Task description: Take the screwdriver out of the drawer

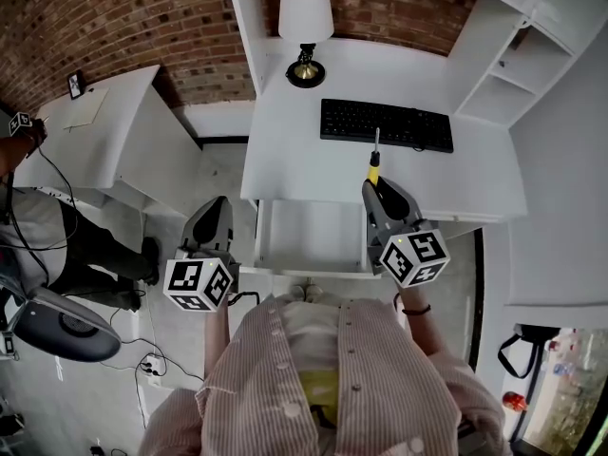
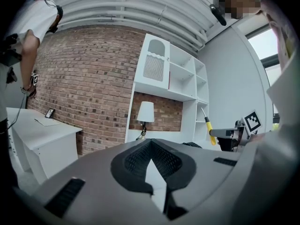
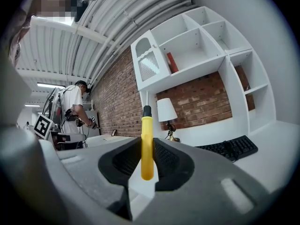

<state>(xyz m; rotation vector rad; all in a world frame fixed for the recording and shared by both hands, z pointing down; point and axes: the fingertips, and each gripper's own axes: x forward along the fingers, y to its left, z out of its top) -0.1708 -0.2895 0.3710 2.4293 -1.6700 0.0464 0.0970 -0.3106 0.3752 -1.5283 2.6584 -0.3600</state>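
Observation:
The screwdriver [image 1: 373, 166] has a yellow handle and a thin metal shaft. My right gripper [image 1: 372, 190] is shut on its handle and holds it above the front edge of the white desk [image 1: 475, 179], over the right side of the open white drawer [image 1: 266, 237]. In the right gripper view the screwdriver [image 3: 147, 144] stands upright between the black pads of that gripper [image 3: 147, 150], shaft up. My left gripper [image 1: 217, 207] hangs left of the drawer, shut and holding nothing; in its own view the gripper [image 2: 151, 144] has its tips together, and the screwdriver [image 2: 207, 125] shows far right.
A black keyboard [image 1: 385, 123] and a white table lamp [image 1: 306, 27] stand on the desk, against a brick wall. White shelves [image 1: 513, 74] rise at the right. A second white table [image 1: 95, 131] and another person [image 1: 28, 217] are at the left. Cables lie on the floor.

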